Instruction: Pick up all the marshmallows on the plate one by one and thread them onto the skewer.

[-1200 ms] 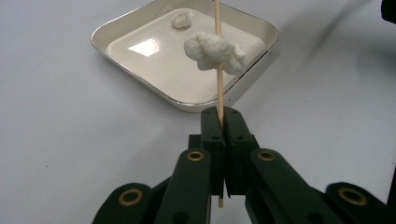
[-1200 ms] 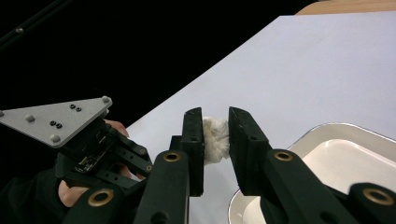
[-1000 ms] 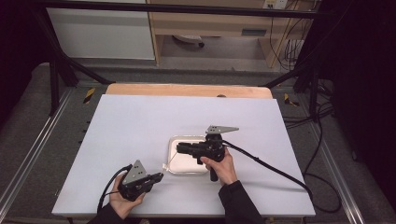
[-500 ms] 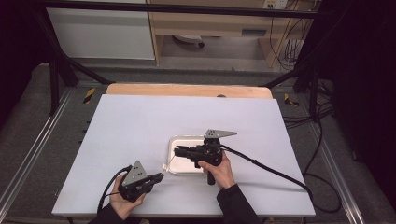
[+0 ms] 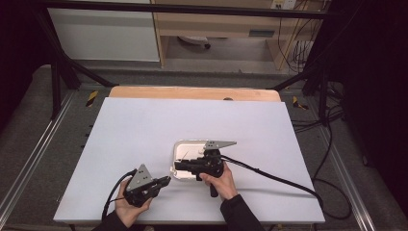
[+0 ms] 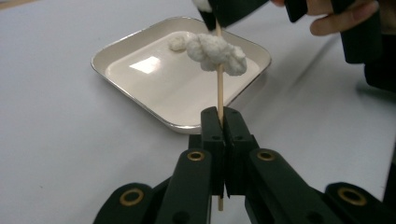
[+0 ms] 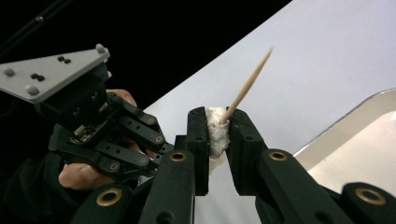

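We see a person at a white table [image 5: 144, 134], a two-jaw gripper in each hand. The left gripper [image 6: 219, 116] has its jaws pressed together on the lower end of a thin wooden skewer [image 6: 219, 88], which rises from them toward the right gripper. In the high view this left gripper [image 5: 166, 180] sits near the table's near edge, just left of a shallow white tray [image 5: 182, 150].

The right gripper [image 7: 218, 126] holds its jaws at a narrow gap, pinching a soft white lump [image 7: 217, 130] that sits on the skewer [image 7: 247, 79]; the pointed tip pokes out beyond the jaws. From above we find the right gripper [image 5: 179, 165] over the tray's near part, its cable [image 5: 274, 178] trailing off to the right across the table.

A second white lump [image 6: 217, 50] is threaded lower on the skewer and hangs above the tray [image 6: 121, 79], apart from its floor. One more small white piece [image 6: 178, 41] lies in the tray at its far side.

The right gripper's black body [image 6: 233, 9] and the fingers [image 6: 341, 14] of the hand around it block the skewer's top in the left gripper view. Beyond the table stand a wooden board [image 5: 192, 93], a white cabinet [image 5: 103, 33] and loose cables [image 5: 298, 48] on the floor.
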